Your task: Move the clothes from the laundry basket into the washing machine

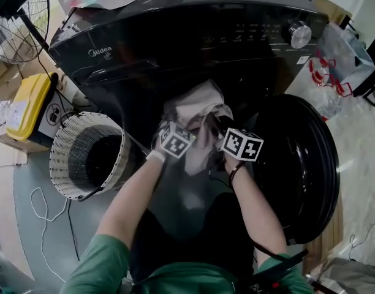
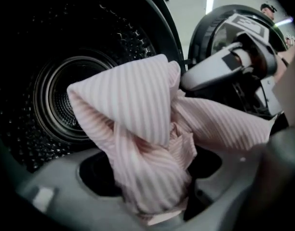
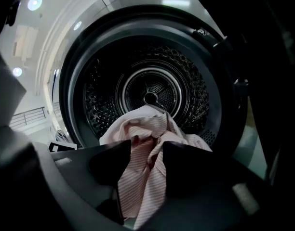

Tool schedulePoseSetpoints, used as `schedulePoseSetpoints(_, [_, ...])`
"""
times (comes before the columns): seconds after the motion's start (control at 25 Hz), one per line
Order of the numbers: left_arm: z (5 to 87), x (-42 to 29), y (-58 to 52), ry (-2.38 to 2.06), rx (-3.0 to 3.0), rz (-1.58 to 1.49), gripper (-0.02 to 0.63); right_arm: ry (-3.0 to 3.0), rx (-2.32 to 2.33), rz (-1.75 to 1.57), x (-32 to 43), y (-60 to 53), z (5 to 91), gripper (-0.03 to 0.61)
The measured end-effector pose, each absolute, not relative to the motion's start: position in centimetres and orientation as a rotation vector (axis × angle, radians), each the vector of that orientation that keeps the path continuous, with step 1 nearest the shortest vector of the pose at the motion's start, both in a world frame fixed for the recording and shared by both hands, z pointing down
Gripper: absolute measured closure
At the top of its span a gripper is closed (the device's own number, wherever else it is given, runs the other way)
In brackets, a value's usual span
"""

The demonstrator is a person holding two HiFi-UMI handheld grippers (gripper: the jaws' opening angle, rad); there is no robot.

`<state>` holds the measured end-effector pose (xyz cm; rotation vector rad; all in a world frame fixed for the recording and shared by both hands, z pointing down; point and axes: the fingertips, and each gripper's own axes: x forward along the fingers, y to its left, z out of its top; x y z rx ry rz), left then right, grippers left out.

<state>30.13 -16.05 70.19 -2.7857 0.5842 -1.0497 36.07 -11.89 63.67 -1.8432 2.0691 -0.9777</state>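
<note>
The left gripper's (image 2: pixel 152 201) jaws stood released, the pink-striped cotton shirt (image 2: pixel 138 124) draped loosely between them. The right gripper's (image 3: pixel 146 165) jaws clenched the same shirt, which bulged ahead of them into the black washing machine's perforated steel drum (image 3: pixel 186 85).

surface: floor (image 1: pixel 22 237) | on it: washing machine (image 1: pixel 175 48), laundry basket (image 1: pixel 83 155) just beside it

Grey-green smooth floor (image 1: pixel 25 225) with loose white cable (image 1: pixel 43 210); black wire-guard pedestal fan (image 1: pixel 16 26); yellow plastic case (image 1: pixel 25 106); round white ceiling lamps (image 3: pixel 34 3), lit.
</note>
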Motion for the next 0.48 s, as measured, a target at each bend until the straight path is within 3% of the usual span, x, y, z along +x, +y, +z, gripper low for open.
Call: schedulePoseSetpoints(0.48, [72.0,31.9,-18.4,0.595,-2.823,-1.077,0.202,2.306,-2.165,-0.658,34.8,-7.2,64.1,0.373])
